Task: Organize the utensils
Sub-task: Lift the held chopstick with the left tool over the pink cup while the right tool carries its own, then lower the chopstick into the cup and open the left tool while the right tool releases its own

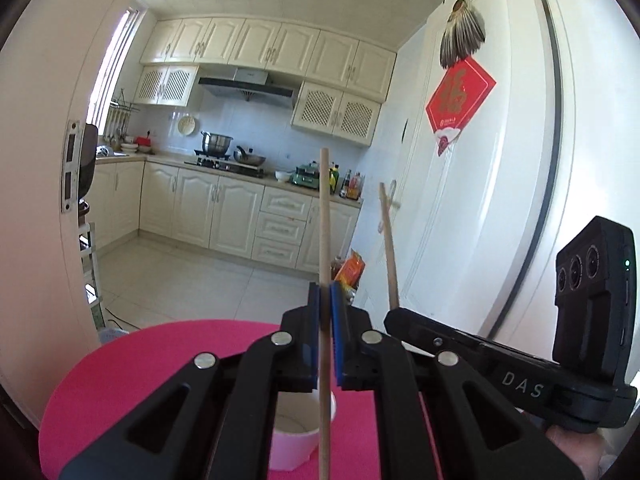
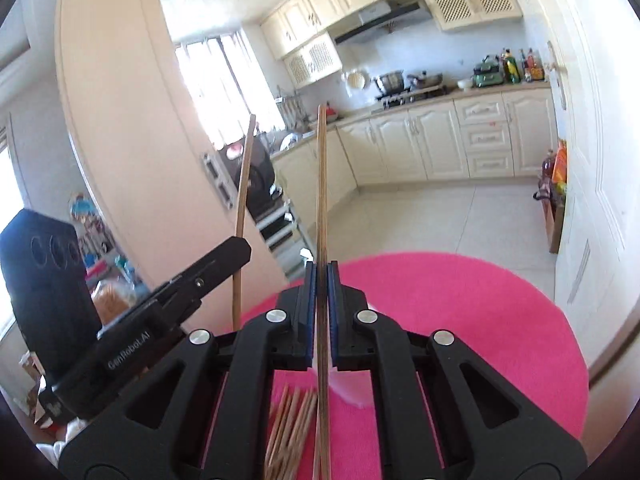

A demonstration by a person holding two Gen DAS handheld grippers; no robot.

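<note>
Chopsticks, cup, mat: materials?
Chopsticks: likely bamboo or wood, matte tan, faint lengthwise grain.
Cup: white; paper or plastic, can't tell, thin wall.
Mat: pink, looks like felt or fabric; fuzzy, no sheen.

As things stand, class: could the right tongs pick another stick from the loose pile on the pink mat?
Probably not yet. The right tongs are already shut on one chopstick, so nothing more fits between them. The pile of chopsticks lies uncovered on the pink mat just below, so only the held stick blocks it.
</note>
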